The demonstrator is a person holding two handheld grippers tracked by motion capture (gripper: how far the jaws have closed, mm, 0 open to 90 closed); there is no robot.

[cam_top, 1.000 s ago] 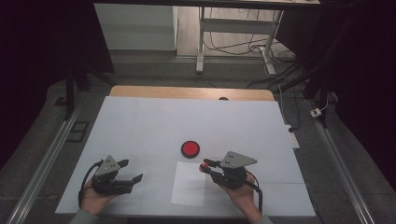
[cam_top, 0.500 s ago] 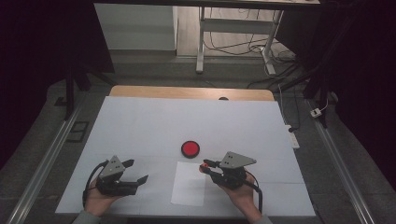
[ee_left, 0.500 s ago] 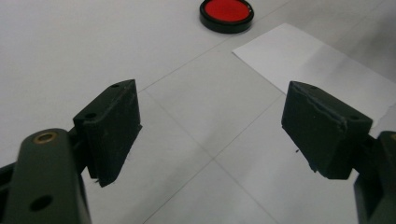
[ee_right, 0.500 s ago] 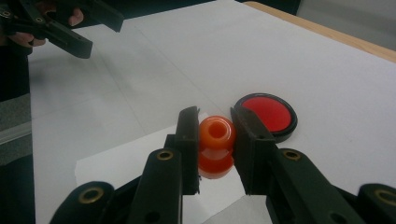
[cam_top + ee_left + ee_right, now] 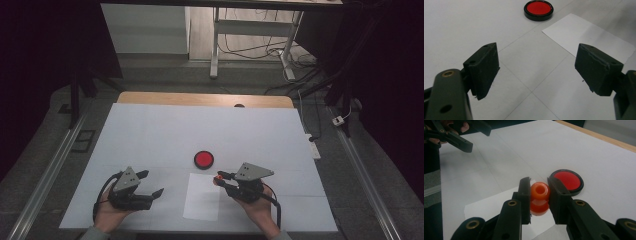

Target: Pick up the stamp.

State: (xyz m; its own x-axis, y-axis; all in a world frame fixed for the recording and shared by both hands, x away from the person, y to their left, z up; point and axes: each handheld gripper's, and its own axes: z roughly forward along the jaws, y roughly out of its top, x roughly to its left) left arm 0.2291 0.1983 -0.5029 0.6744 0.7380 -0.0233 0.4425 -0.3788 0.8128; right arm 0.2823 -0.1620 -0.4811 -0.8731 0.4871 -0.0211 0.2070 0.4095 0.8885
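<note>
My right gripper (image 5: 539,193) is shut on a small orange piece (image 5: 539,191), rounded with a hole in its top, and holds it just over the near edge of a white paper sheet (image 5: 491,205). In the high view the right gripper (image 5: 220,178) sits at the sheet's (image 5: 202,197) upper right corner with the orange piece (image 5: 216,180) at its tip. A round red disc with a black rim (image 5: 203,159) lies just beyond the sheet. My left gripper (image 5: 152,183) rests left of the sheet, jaws wide open, nothing between them (image 5: 536,72). They point toward the disc (image 5: 538,8).
A white cover (image 5: 165,130) spreads over the table, with a wooden edge (image 5: 200,99) at the far side. Metal rails (image 5: 45,180) run along both sides. Cables and a desk frame (image 5: 250,35) stand on the floor beyond.
The left gripper has edged slightly right toward the sheet, and its jaws look spread wider. The right gripper and orange piece have stayed put.
</note>
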